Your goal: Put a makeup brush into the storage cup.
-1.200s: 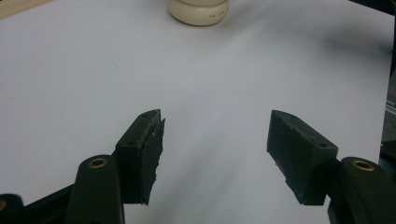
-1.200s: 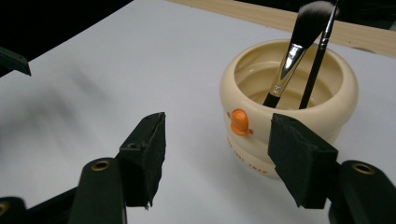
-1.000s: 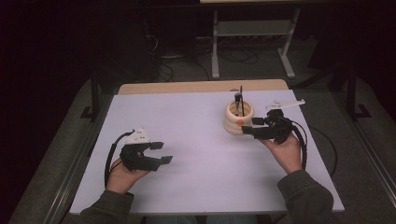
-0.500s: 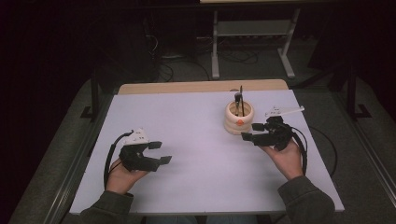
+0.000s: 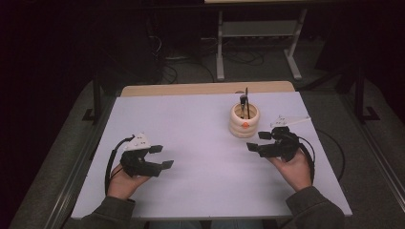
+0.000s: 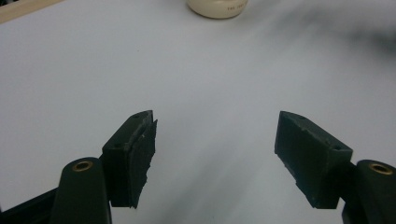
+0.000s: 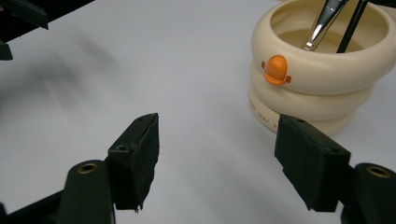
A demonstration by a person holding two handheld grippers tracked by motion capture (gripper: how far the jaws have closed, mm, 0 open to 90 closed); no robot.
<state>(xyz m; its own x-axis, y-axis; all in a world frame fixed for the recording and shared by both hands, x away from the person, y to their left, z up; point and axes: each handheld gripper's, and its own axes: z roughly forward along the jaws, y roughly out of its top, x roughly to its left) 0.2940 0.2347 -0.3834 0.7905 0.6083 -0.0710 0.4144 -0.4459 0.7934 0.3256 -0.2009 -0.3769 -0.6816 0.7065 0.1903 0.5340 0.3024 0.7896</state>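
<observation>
A cream holder (image 5: 243, 121) made of stacked rings, with an orange duck-bill knob, stands right of centre on the white table (image 5: 200, 124). Two dark-handled utensils (image 5: 245, 101) lean upright inside it. My right gripper (image 5: 258, 141) is open and empty, just to the holder's near right and pointing left. In the right gripper view the holder (image 7: 317, 74) sits beyond the right jaw, apart from the gripper (image 7: 217, 163), with a metal-ferruled brush (image 7: 324, 21) in it. My left gripper (image 5: 161, 157) is open and empty at the near left. Between its jaws (image 6: 215, 158) lies bare table, and the holder (image 6: 217, 7) is far ahead.
A wooden strip (image 5: 205, 88) runs along the table's far edge. Behind it, a metal stand (image 5: 258, 33) and cables lie on the dark floor. My left gripper's jaw tips (image 7: 18, 16) show at the upper left of the right gripper view.
My right gripper has drawn back from the holder toward the near edge, still open. The left gripper has barely moved.
</observation>
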